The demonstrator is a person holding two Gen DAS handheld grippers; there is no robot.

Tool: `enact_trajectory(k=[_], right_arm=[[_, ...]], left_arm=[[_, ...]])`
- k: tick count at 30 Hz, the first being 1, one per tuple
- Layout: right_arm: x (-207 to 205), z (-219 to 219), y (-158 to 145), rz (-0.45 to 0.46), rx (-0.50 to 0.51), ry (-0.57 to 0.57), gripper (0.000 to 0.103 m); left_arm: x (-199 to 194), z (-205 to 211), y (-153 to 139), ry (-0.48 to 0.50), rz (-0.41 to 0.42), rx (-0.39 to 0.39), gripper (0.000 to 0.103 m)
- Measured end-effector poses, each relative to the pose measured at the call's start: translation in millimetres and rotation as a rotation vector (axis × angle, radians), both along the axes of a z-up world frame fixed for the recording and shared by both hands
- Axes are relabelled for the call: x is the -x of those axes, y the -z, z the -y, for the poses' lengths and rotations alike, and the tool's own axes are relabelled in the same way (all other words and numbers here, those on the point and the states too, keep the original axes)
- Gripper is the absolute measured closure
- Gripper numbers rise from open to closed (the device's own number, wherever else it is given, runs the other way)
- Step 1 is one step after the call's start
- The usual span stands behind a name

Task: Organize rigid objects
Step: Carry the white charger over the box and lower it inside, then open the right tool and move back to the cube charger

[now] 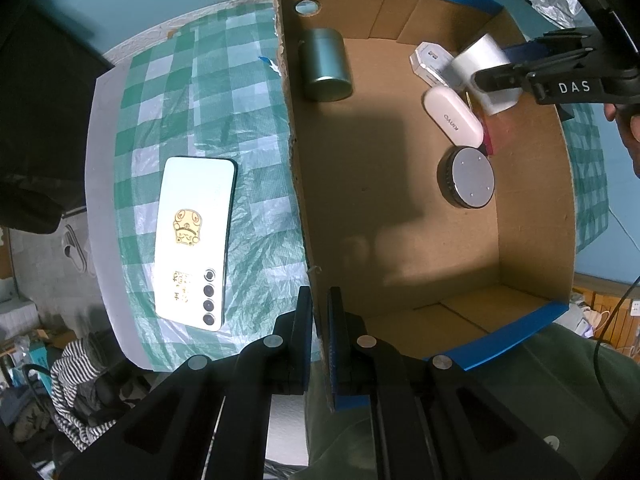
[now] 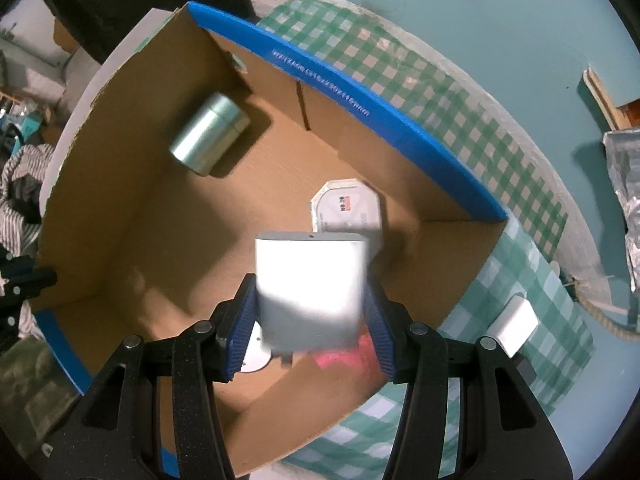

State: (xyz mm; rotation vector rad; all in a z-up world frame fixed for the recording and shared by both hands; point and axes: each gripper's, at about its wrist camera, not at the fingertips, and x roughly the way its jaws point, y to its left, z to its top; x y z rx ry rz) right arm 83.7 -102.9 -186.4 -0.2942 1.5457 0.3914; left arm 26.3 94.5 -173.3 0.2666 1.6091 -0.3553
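Observation:
An open cardboard box [image 1: 400, 240] with a blue rim stands on the checked cloth. My left gripper [image 1: 320, 294] is shut on its left wall, one finger on each side. My right gripper [image 2: 310, 320] points down into the box, shut on a white power bank [image 2: 308, 280]; the same gripper [image 1: 496, 76] and power bank [image 1: 482, 60] show at the box's far right corner. On the box floor lie a green metal tin [image 1: 326, 66], a white octagonal box [image 2: 346, 208], a pinkish-white oval case [image 1: 454, 116] and a round silver-topped disc [image 1: 468, 178].
A white phone [image 1: 196, 240] lies back up on the green checked cloth [image 1: 224, 100], left of the box. A small white block [image 2: 516, 328] rests on the cloth outside the box's right wall. Crumpled foil [image 2: 624, 184] sits further right. A hand [image 1: 626, 132] holds the right gripper.

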Motion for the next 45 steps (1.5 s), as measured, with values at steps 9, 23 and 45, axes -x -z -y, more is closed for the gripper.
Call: enact_trajectory(k=[9,23,45], right_arm=[[-3.5,3.2,-21.3,0.053,-0.002,0.013,0.051],[2.2,20.7,-53.2,0.096,-0.024,0.054,0.044],[-18.7,151.2,-40.6,0.055,-0.017,0.377,0.036]], left_arm=[[-0.5,-0.8,-0.8,-0.004,-0.003,0.003,0.098],[-0.7,-0.8,-1.3,-0.004,-0.003,0.003,0.098],[0.6,-4.0,-2.8,-0.026,0.003,0.006,0.098]])
